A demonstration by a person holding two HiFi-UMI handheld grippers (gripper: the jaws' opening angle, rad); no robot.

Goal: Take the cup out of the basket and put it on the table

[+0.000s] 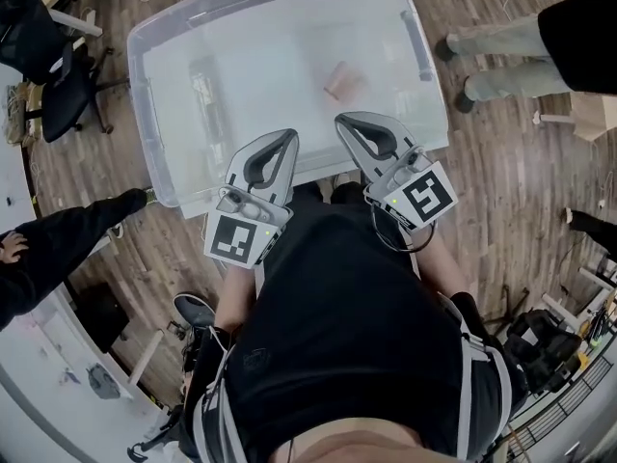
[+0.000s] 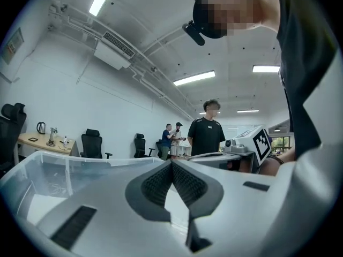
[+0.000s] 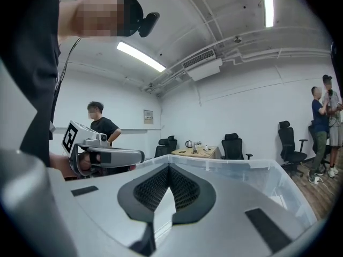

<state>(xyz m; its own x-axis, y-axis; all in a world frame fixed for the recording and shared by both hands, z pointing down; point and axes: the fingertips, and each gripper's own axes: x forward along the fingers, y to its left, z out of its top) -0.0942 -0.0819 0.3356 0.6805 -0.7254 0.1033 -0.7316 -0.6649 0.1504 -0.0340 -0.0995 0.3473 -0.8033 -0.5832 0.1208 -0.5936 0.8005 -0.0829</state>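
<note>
A large clear plastic bin [image 1: 145, 85] stands on the floor in front of me in the head view. A small pinkish cup [image 1: 342, 82] lies inside it, right of the middle, blurred by the cloudy plastic. My left gripper [image 1: 287, 135] hangs at the bin's near rim, jaws shut and empty. Beside it, my right gripper [image 1: 343, 121] is over the same rim, also shut with nothing held. In the left gripper view the left gripper [image 2: 172, 163] points level across the bin rim [image 2: 69, 157]. The right gripper [image 3: 169, 167] does the same over the rim [image 3: 241, 165].
A person's legs [image 1: 501, 56] stand right of the bin. A black-sleeved arm [image 1: 58, 249] reaches in from the left. An office chair [image 1: 58, 75] is at the far left. A person in a black shirt [image 2: 210, 133] stands beyond the bin.
</note>
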